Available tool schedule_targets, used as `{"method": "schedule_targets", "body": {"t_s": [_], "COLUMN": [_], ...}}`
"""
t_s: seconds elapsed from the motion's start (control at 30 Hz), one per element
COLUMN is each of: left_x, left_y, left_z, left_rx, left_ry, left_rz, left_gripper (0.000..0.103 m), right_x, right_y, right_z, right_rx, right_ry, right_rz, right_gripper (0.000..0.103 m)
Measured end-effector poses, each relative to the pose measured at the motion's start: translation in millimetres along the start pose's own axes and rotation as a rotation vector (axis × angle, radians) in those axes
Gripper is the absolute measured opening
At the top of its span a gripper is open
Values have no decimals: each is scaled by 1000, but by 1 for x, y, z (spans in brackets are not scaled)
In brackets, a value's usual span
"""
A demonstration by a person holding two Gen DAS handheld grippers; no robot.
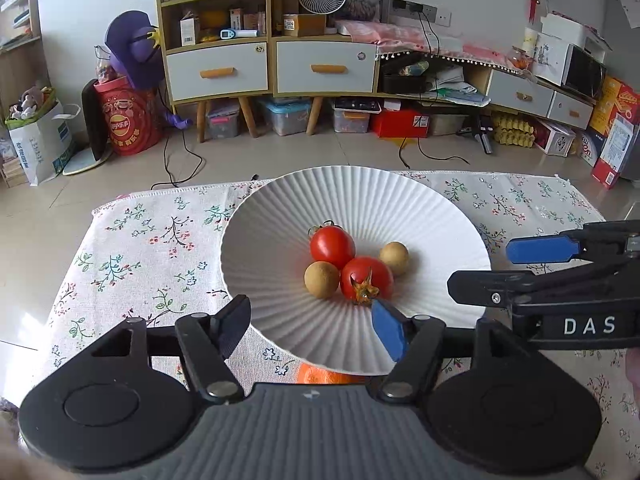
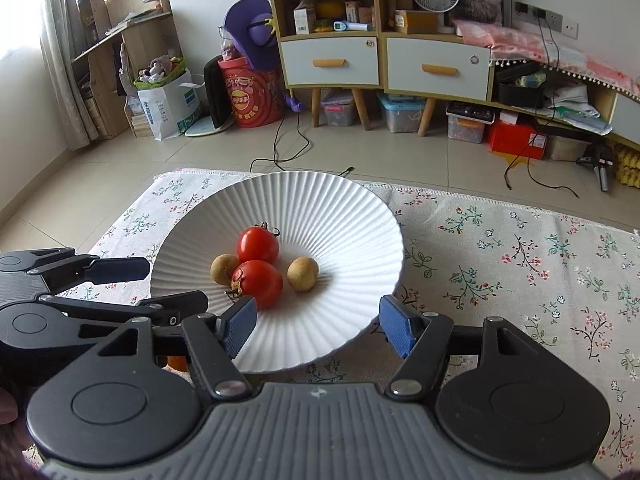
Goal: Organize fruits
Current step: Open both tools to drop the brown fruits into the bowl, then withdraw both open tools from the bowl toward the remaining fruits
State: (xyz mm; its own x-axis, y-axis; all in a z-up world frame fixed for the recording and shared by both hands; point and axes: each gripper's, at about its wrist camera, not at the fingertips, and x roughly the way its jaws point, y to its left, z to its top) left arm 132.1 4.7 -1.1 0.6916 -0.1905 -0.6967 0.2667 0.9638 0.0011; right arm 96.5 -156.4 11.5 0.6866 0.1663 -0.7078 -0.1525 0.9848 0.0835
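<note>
A white ribbed plate (image 1: 420,208) (image 2: 352,216) on the floral cloth holds two red tomatoes (image 1: 332,246) (image 1: 366,280) (image 2: 258,245) (image 2: 260,282) and two tan longans (image 1: 322,280) (image 1: 395,258) (image 2: 303,274) (image 2: 220,269), bunched at its middle. My left gripper (image 1: 312,326) is open and empty over the plate's near rim. My right gripper (image 2: 318,326) is open and empty over the near rim too; it shows at the right in the left wrist view (image 1: 520,272). An orange fruit (image 1: 320,376) peeks out below the plate's near edge.
The floral tablecloth (image 1: 152,256) (image 2: 520,264) covers a low table. Its far edge meets tiled floor with cables (image 2: 288,148). Shelves, drawers and storage boxes (image 1: 288,116) stand along the back wall.
</note>
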Motion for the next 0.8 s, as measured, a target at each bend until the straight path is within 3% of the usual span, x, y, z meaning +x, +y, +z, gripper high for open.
{"method": "schedule_targets", "body": {"t_s": [0.43,0.53,0.8], "left_x": [-33,-40,-51], "left_y": [10,12,16], "left_z": [-16,-20,-33], "left_rx": [-21,-35,-12], "left_ry": [22,28,52], "left_rz": [-6,-8,-1], "left_gripper": [97,99,99], "right_x": [-30,-34,-47], "right_y": [-2,1,10], "right_z": [-14,-20,-35], "right_rx": [26,6,-51], "right_ry": [2,6,17], "right_rz": [3,-5,7], "right_gripper": [89,96,100]}}
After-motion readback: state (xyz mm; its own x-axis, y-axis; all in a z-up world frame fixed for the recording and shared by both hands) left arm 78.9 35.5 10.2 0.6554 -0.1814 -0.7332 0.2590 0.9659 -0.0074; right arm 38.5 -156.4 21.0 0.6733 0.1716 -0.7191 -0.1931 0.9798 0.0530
